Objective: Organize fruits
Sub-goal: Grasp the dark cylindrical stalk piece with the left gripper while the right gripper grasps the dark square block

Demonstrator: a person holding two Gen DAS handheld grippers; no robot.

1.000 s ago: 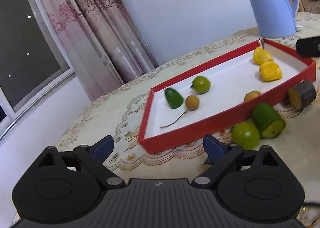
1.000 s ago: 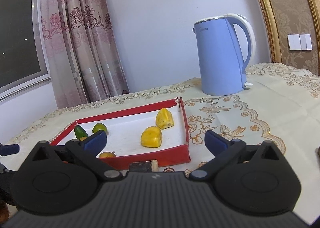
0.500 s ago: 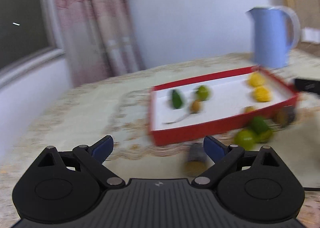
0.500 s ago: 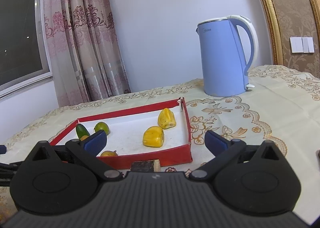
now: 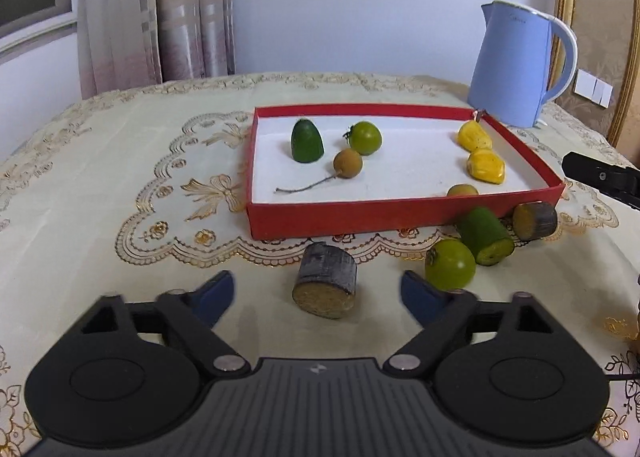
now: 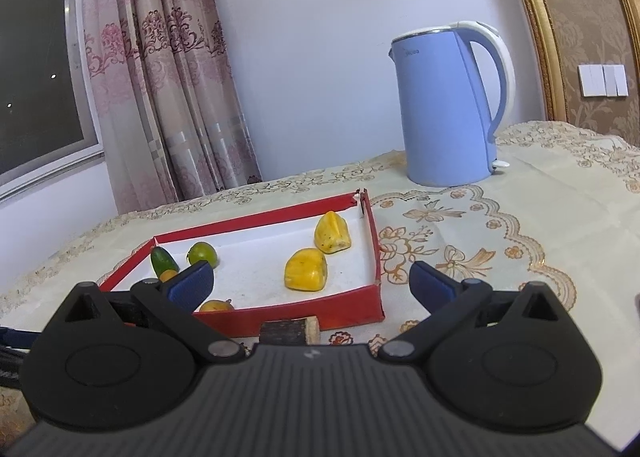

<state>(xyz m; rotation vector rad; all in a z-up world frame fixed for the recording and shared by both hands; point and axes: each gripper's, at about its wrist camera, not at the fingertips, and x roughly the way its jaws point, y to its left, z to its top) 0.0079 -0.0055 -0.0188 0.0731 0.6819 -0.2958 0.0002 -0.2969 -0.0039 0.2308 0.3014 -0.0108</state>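
Observation:
A red tray (image 5: 360, 213) with a white floor holds a green wedge (image 5: 306, 141), a green round fruit (image 5: 364, 137), a brown stemmed fruit (image 5: 348, 163) and two yellow pieces (image 5: 486, 167). In front of it lie a dark cut stub (image 5: 326, 277), a green round fruit (image 5: 450, 263), a green cut piece (image 5: 484, 235) and a second dark stub (image 5: 534, 221). My left gripper (image 5: 318, 289) is closing around the near stub, which lies between its jaws untouched. My right gripper (image 6: 310, 273) is open and empty before the tray (image 6: 340, 305).
A blue kettle (image 5: 512, 65) stands behind the tray's far right corner, also seen in the right wrist view as the kettle (image 6: 444, 109). An embroidered cloth (image 5: 120, 177) covers the table. Curtains and a window are at the left.
The left view has swung and levelled to face the tray's long side. The near dark stub now lies between the left fingers, which stand closer together. The right gripper has not moved.

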